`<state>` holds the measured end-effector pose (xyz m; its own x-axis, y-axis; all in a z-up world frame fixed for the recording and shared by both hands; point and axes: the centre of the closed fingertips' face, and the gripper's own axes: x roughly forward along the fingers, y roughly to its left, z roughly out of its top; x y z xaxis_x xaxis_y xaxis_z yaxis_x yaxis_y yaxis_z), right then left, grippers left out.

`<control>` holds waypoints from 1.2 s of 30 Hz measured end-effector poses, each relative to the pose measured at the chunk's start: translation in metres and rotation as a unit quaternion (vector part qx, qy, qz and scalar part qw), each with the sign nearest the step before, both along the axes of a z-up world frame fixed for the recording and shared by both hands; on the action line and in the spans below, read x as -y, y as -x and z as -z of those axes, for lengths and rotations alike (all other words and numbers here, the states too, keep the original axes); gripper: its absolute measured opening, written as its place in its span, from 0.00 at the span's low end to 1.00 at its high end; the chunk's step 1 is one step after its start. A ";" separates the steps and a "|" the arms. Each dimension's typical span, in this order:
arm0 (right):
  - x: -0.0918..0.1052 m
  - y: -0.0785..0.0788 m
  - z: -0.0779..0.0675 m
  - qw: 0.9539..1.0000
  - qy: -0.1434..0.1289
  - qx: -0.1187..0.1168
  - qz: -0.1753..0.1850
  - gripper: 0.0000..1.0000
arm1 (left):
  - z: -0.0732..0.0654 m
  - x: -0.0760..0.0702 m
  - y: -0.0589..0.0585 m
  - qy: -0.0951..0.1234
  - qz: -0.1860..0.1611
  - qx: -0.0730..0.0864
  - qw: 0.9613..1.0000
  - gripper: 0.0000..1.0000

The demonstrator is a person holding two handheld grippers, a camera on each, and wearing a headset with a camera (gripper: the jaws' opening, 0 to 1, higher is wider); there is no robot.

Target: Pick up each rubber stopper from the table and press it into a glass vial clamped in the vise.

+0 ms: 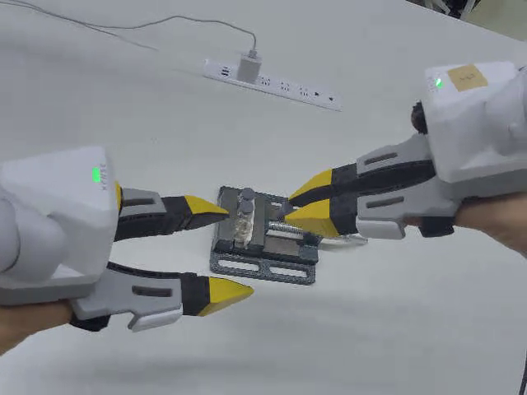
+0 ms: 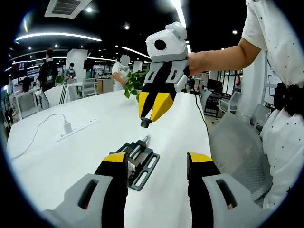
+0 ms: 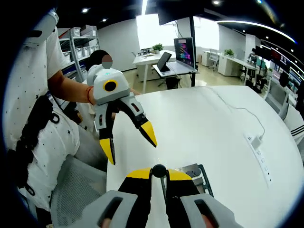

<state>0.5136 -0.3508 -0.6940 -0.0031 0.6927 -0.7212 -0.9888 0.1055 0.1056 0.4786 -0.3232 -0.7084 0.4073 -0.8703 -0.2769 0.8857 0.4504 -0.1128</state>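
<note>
Vise (image 1: 265, 262) sits on the white table (image 1: 395, 329), roughly in the middle between both grippers, with a glass vial (image 1: 244, 226) clamped upright in it. Right gripper (image 1: 296, 206) is on the right side, its 2 jaws pinched tight on a small dark rubber stopper (image 3: 158, 170), held right at the yellow tips. That stopper is up off the table, over the vise's screw end and near the vial, not in it. Left gripper (image 1: 229, 251) is on the other side with its 2 jaws spread wide, empty, 1 tip close to the vial and the other off the vise's front corner. Power strip (image 1: 272, 84) with a charger (image 1: 249, 64) plugged in lies farther back on the table.
</note>
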 end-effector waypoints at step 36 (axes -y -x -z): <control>-0.008 -0.039 0.104 0.979 0.198 0.001 -0.038 0.05 | 0.038 -0.031 -0.025 0.028 -0.012 -0.009 0.999 0.92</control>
<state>0.5524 -0.3429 -0.7982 -0.0419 0.3563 -0.9334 -0.9955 0.0648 0.0694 0.5032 -0.2919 -0.7465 0.4233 -0.8751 -0.2346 0.8726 0.4635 -0.1541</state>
